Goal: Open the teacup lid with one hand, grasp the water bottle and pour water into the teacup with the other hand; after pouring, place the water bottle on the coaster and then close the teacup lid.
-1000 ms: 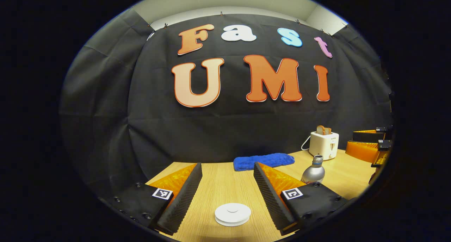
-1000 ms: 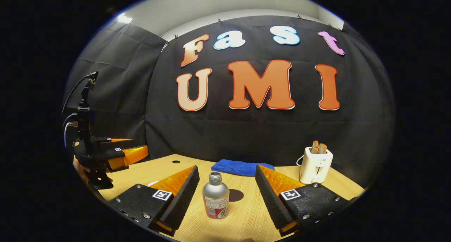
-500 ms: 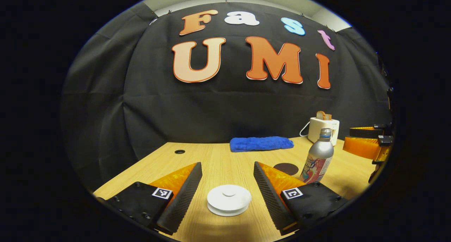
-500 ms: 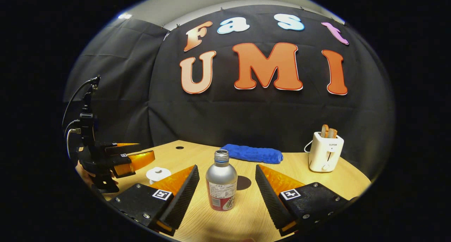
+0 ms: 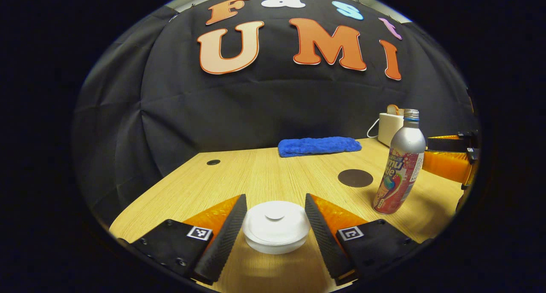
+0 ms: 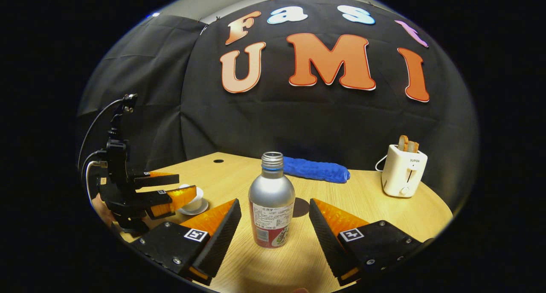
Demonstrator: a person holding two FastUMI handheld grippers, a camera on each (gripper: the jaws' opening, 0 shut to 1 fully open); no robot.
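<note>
The white teacup lid [image 5: 275, 224] sits on its cup between the fingers of my left gripper [image 5: 275, 198], which stands open with its pads close beside the lid's rim. In the right gripper view the same left gripper [image 6: 187, 185] hangs over the teacup [image 6: 194, 204] on its saucer. The silver water bottle [image 6: 271, 203] stands upright and uncapped on the table between the fingers of my open right gripper [image 6: 274, 202], with gaps on both sides. The bottle [image 5: 401, 165] also appears at the right in the left gripper view. A dark round coaster [image 5: 355, 178] lies on the table just behind it.
A blue cloth [image 5: 319, 146] lies at the back of the wooden table [image 5: 264, 178]. A white toaster [image 6: 404, 173] with bread in it stands at the back right. A small hole [image 5: 213, 162] marks the far left of the table.
Both grippers came down and forward. The lid now lies between the left fingers, and the bottle stands deeper between the right fingers. Neither gripper has shut.
</note>
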